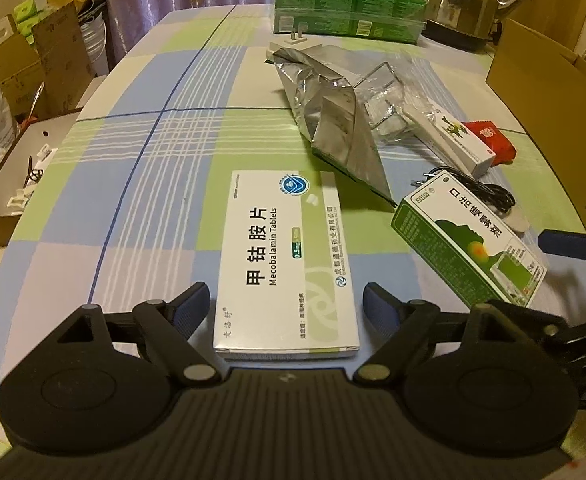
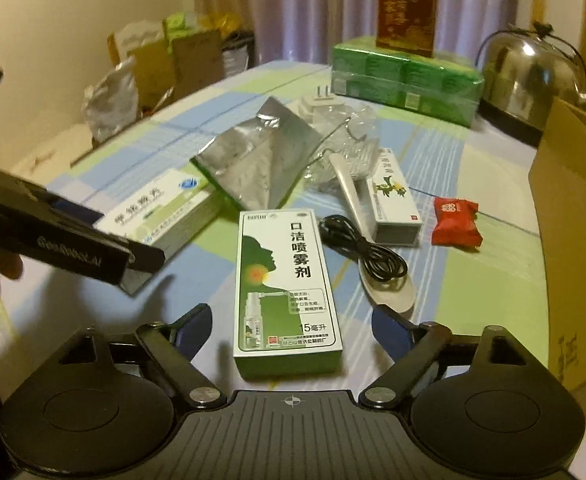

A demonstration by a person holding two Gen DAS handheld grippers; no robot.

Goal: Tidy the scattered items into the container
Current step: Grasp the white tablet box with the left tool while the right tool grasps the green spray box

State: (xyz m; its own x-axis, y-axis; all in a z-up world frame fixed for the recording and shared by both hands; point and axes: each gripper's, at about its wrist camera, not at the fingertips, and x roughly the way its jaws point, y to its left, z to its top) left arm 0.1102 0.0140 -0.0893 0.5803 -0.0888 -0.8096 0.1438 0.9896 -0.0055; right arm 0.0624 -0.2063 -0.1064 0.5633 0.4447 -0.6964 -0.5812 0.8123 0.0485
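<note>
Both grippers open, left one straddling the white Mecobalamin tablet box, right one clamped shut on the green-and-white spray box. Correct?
Not quite. In the right wrist view the right gripper is open too; its blue fingers stand apart from the green-and-white spray box. The left gripper does straddle the white Mecobalamin tablet box, open.

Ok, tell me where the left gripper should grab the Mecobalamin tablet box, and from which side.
Grip the Mecobalamin tablet box across its two long edges, near the end closest to the left gripper. Come in low from that near end: the box lies flat with its long axis pointing away, and the open fingers already sit either side of it. Its flat, parallel sides should suit a pinch.
</note>
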